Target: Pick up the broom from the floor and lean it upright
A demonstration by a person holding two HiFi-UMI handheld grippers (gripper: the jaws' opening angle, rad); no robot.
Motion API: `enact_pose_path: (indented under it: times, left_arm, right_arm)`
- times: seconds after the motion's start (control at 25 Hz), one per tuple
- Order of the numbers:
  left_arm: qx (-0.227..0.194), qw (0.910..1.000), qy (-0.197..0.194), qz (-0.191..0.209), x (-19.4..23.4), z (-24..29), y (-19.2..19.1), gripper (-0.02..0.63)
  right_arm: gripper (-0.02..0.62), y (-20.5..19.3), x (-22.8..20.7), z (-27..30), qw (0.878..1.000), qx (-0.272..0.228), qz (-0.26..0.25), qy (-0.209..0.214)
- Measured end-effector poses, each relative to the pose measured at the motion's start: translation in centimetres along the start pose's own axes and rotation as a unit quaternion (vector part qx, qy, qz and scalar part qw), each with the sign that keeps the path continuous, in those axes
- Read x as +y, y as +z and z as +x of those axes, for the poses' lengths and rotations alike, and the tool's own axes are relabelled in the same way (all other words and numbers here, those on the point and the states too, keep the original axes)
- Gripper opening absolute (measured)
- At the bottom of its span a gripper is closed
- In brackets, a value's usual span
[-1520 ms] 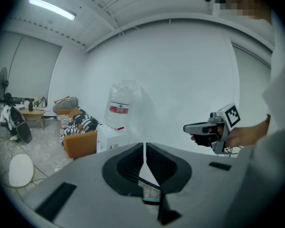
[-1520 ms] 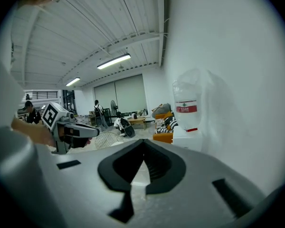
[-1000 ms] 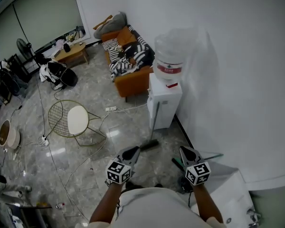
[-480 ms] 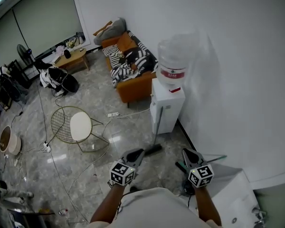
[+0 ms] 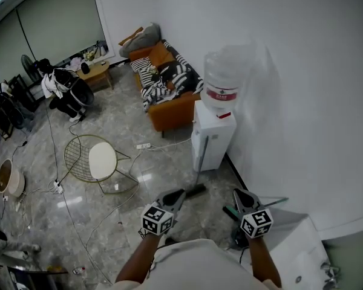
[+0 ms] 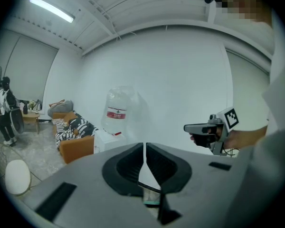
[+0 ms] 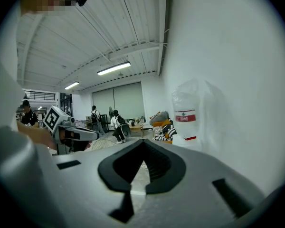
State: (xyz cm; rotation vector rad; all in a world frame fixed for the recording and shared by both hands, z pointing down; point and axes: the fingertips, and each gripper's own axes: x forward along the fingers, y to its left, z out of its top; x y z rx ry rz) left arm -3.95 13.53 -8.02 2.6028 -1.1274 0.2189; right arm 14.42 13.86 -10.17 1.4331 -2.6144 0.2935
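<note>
The broom [image 5: 198, 162] stands upright, its thin handle leaning on the white water dispenser [image 5: 212, 139] and its dark head [image 5: 196, 190] on the floor. In the head view my left gripper [image 5: 174, 196] hangs just left of the broom head, apart from it, jaws shut and empty. My right gripper [image 5: 242, 197] hovers to the right near the wall, also shut with nothing in it. In the left gripper view the shut jaws [image 6: 145, 147] point toward the dispenser's bottle [image 6: 117, 112], with the right gripper [image 6: 194, 128] beside them. The right gripper view shows its jaws [image 7: 143, 142] meeting at the tips.
An orange sofa [image 5: 169, 110] with striped cushions stands beyond the dispenser. A wire chair [image 5: 94, 159] and trailing cables [image 5: 78, 222] lie on the marble floor at left. A green-handled tool [image 5: 272, 201] and a white unit [image 5: 296, 246] sit by the wall at right. A person [image 5: 62, 92] is far back left.
Both grippers stay shut in much the same place. The broom keeps leaning on the dispenser. The person at the far left has shifted position.
</note>
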Motion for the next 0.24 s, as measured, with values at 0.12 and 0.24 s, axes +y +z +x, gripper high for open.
enact_pose_path:
  times: [0.12, 0.24]
  left_arm:
    - [0.001, 1.0, 0.0, -0.008, 0.16, -0.27, -0.33, 0.02]
    - [0.002, 0.9999, 0.0, -0.015, 0.21, -0.7, -0.74, 0.02]
  right_arm:
    - [0.0, -0.18, 0.33, 0.06, 1.0, 0.003, 0.002, -0.001]
    - [0.0, -0.39, 0.73, -0.04, 1.0, 0.007, 0.003, -0.001]
